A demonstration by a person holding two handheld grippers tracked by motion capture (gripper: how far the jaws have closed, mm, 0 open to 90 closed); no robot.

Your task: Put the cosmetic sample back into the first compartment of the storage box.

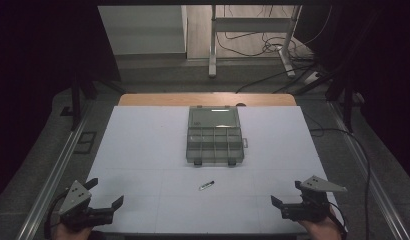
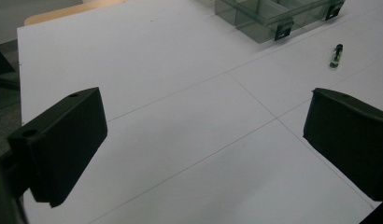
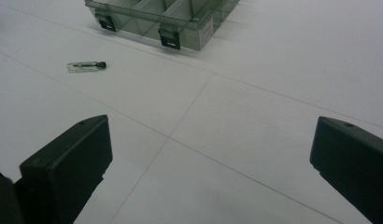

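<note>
One small clear glass vial with a black cap (image 1: 206, 185) is lying before one smoky transparent plastic compartment box (image 1: 214, 136); two grippers, left gripper (image 1: 106, 194) and right gripper (image 1: 286, 194), are hovering with jaws apart, gripping nothing

Dim room: grey floor (image 1: 158, 80), metal-legged desk frame (image 1: 253, 30) behind (cables (image 1: 253, 47) beneath).

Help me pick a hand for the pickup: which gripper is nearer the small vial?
Right, slightly. The vial lies between them; right gripper is at its right, left gripper farther off at its left.
</note>
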